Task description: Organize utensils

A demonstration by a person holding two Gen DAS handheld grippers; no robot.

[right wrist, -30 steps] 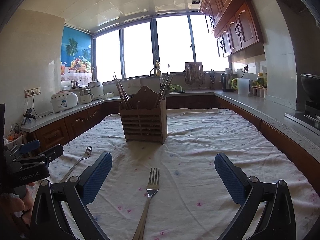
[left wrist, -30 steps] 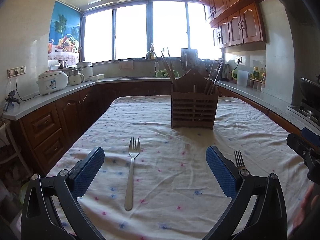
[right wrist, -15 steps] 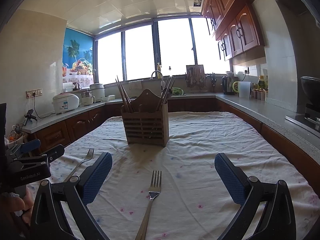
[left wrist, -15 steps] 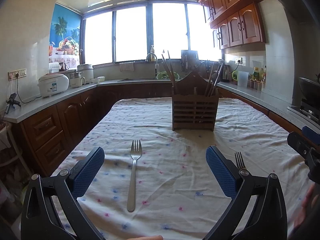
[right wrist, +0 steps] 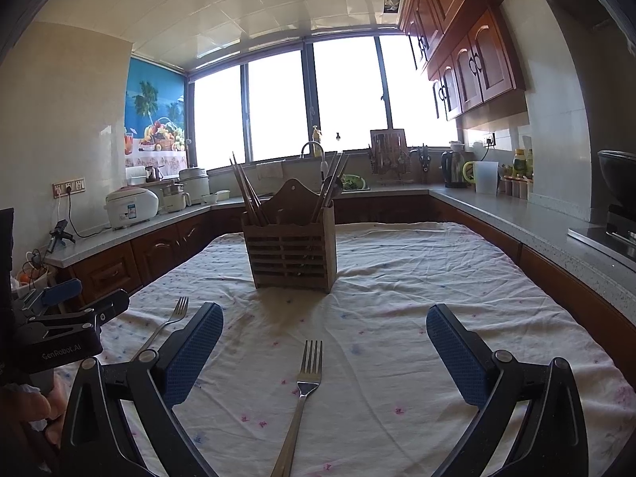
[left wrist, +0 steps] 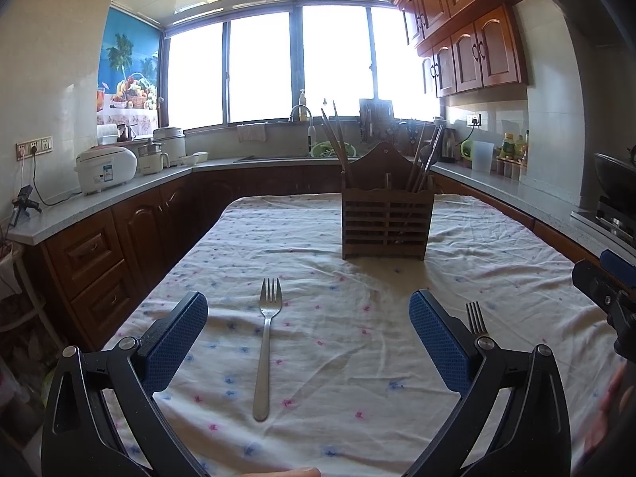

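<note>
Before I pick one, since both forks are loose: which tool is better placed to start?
Either. The left tool is open with a fork lying between its fingers; the right tool equally frames the other fork.

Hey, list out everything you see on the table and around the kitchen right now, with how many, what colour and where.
forks: two, silver, flat on the tablecloth, one ahead of each hand-held gripper, the second to the right
utensil holder: one, brown slatted wood, upright mid-table, with chopsticks standing in it
tablecloth: one, white with small pink and blue flowers, covering the table
rice cooker: one, white, left counter
kettle: one, dark, back right counter
jug: one, whitish, beside the kettle
wall cabinets: brown wood, upper right
left hand-held gripper: black with blue pads, open, above the left fork
right hand-held gripper: same colours, open, above the right fork
</note>
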